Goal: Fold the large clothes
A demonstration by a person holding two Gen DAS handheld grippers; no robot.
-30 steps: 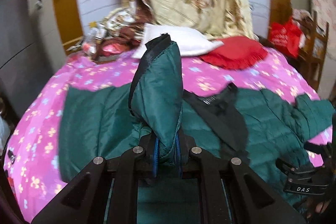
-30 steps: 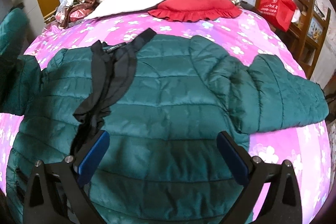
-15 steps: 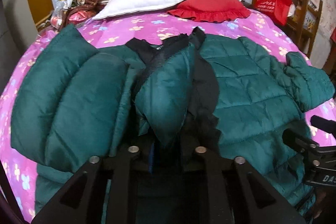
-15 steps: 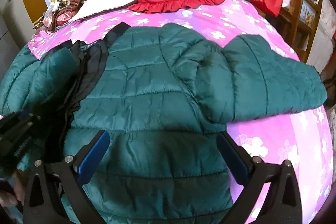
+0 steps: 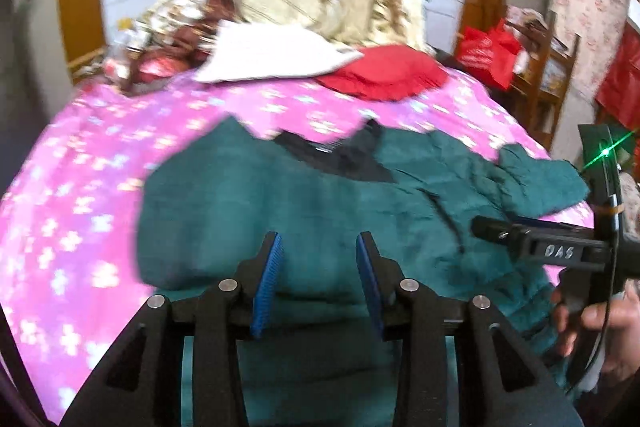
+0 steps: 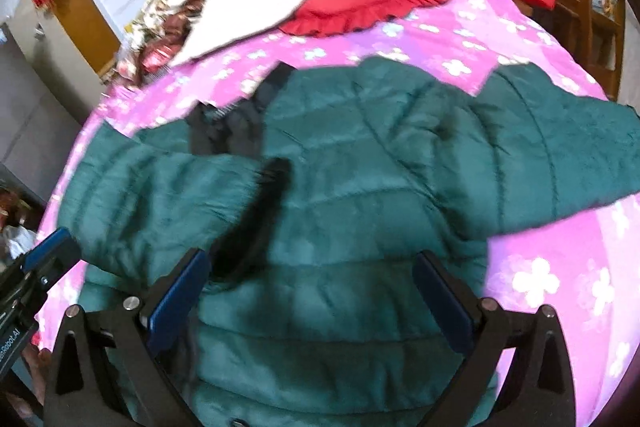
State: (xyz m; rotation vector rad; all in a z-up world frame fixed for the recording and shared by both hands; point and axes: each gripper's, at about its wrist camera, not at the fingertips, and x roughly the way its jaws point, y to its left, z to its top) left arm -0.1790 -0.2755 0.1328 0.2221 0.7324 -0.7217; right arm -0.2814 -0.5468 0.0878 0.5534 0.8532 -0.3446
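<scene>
Jacket [image 6: 360, 187], green and quilted, lies spread on the pink flowered bedspread [image 6: 540, 287], one sleeve [image 6: 160, 203] folded across its body, the other sleeve [image 6: 560, 147] stretched out to the side. The left gripper [image 5: 318, 247] is opening above the fabric, nothing between its blue pads. The right gripper [image 6: 308, 267] stands wide over the jacket, empty

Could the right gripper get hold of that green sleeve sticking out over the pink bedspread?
Probably yes. The right gripper is open above the green puffer jacket, and the sleeve lies flat and uncovered on the pink bedspread.
</scene>
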